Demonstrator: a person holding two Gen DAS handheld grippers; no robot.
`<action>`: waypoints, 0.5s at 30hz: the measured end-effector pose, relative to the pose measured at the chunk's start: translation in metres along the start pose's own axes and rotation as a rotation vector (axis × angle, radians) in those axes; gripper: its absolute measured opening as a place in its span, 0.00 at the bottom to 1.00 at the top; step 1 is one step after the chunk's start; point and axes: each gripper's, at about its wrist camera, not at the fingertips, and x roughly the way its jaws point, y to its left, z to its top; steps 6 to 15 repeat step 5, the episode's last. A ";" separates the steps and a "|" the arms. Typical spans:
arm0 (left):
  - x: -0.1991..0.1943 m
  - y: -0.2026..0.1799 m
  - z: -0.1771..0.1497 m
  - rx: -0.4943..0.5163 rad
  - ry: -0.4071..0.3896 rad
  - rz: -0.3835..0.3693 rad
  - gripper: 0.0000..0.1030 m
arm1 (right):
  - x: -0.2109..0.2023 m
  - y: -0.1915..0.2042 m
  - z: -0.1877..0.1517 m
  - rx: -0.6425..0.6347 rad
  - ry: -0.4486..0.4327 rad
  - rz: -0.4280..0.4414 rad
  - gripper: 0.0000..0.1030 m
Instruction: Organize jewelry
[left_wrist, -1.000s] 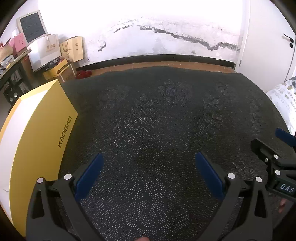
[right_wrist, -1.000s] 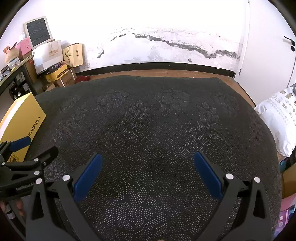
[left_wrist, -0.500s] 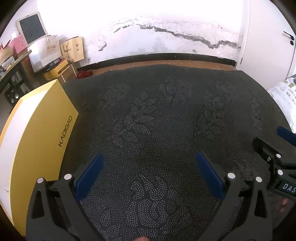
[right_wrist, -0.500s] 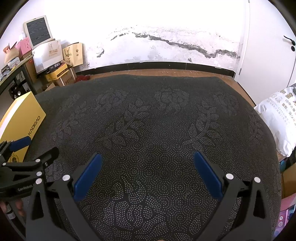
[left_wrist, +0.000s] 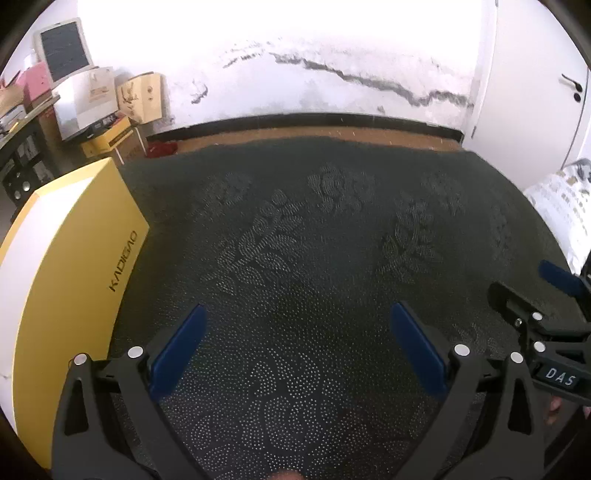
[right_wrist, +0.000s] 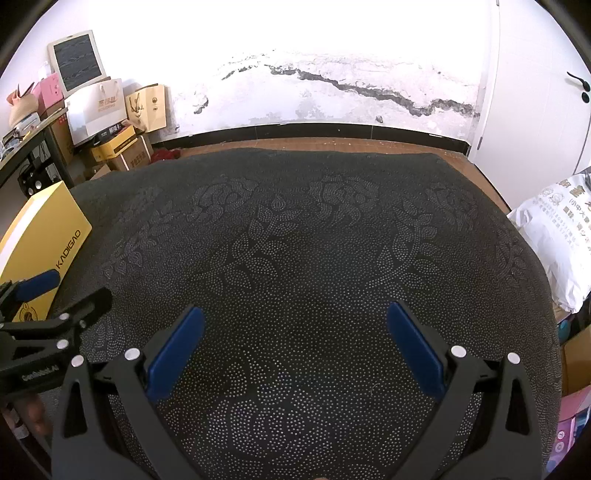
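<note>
Two grippers over dark floral-dotted cloth (right_wrist: 314, 251). Left gripper (left_wrist: 295, 343) spread wide, blue pads (left_wrist: 177, 347) holding nothing. Right gripper (right_wrist: 295, 343) likewise wide, nothing between pads. Yellow KADIGAO box (left_wrist: 77, 266) lies at cloth's left edge, just left of left gripper. No jewelry visible on cloth; cannot tell where it is. White printed sack (right_wrist: 554, 236) right of cloth.

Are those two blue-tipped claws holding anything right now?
Nothing is held. The left gripper and the right gripper both stand wide open over the dark patterned cloth, with only cloth showing between their fingers. No jewelry is in view.
</note>
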 end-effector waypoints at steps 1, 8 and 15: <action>0.001 -0.002 0.000 0.011 0.005 0.005 0.94 | 0.000 0.000 0.000 0.000 0.001 0.000 0.93; 0.003 -0.004 -0.001 0.022 0.002 0.015 0.94 | 0.000 -0.001 0.000 0.001 0.000 -0.003 0.93; 0.003 -0.004 -0.001 0.022 0.002 0.015 0.94 | 0.000 -0.001 0.000 0.001 0.000 -0.003 0.93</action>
